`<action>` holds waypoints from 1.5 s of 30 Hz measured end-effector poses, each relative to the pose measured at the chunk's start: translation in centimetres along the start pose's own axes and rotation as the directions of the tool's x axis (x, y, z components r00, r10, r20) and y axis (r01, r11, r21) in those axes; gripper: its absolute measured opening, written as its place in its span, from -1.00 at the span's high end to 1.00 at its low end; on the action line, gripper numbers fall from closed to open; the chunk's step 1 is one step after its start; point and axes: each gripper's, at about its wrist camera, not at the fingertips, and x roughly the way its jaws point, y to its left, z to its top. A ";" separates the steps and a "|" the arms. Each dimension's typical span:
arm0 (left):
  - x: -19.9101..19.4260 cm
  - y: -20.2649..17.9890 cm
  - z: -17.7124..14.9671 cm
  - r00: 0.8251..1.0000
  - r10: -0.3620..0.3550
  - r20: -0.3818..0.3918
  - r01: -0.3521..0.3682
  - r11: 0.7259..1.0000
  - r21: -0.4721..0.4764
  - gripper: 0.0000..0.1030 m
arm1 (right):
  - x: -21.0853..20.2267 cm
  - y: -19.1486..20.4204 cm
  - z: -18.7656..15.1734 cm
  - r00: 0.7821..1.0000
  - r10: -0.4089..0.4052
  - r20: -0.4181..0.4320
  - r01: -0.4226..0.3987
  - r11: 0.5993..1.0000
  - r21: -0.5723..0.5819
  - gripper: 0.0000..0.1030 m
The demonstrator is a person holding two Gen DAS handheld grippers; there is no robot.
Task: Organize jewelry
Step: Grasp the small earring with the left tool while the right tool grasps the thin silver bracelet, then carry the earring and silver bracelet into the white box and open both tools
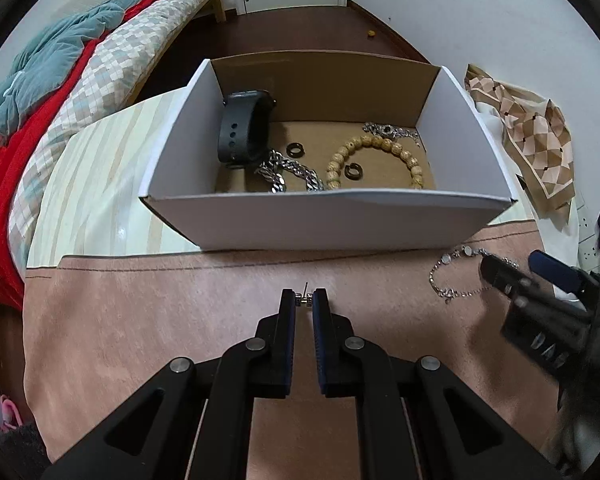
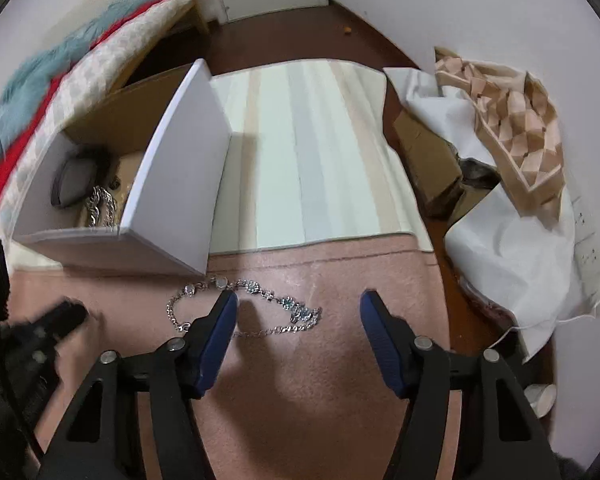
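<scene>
Left gripper point(image 1: 304, 300) pinches a tiny silver piece point(image 1: 303, 300) over the pink cloth point(image 1: 180, 320), too small to identify. Right gripper point(image 2: 298, 306) is spread wide, holding nothing, above the chain bracelet point(image 2: 256, 308), partly hidden by its left finger. Box point(image 1: 324, 220) near wall cuts off some contents.

In the left wrist view an open white cardboard box point(image 1: 324, 220) sits at centre frame on the surface point(image 1: 100, 168), behind a pink felt mat point(image 1: 160, 320). Inside it, a black rubber-strapped watch point(image 1: 242, 128) stands at the left, a silver curb chain point(image 1: 292, 174) lies in front of it, and a tan wooden bead bracelet point(image 1: 380, 156) lies to the right. A thin silver charm bracelet point(image 2: 252, 308) lies on the mat at lower right of the box. A checked beige cloth point(image 1: 532, 140) lies at the right edge, a bed point(image 1: 60, 80) at upper left
</scene>
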 end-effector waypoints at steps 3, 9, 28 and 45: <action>-0.1 0.0 0.0 1.000 -0.008 -0.002 0.008 1.000 0.002 0.88 | 0.0 0.0 -0.2 1.000 0.014 0.015 -0.014 1.000 -0.017 0.86; -0.9 -0.2 -0.1 0.999 -0.035 0.009 0.035 0.999 0.011 0.88 | -1.8 -1.9 -0.9 0.994 0.099 0.044 -0.101 0.992 0.070 0.87; -9.3 2.1 7.1 0.982 -0.153 0.113 0.150 0.988 0.031 0.88 | -15.7 -0.2 7.5 0.908 0.310 0.281 -0.333 0.942 0.037 0.87; -2.4 3.9 15.9 0.984 -0.172 -0.037 0.173 0.984 0.048 0.86 | -5.3 3.9 14.0 0.936 0.348 0.060 -0.351 0.935 0.054 0.87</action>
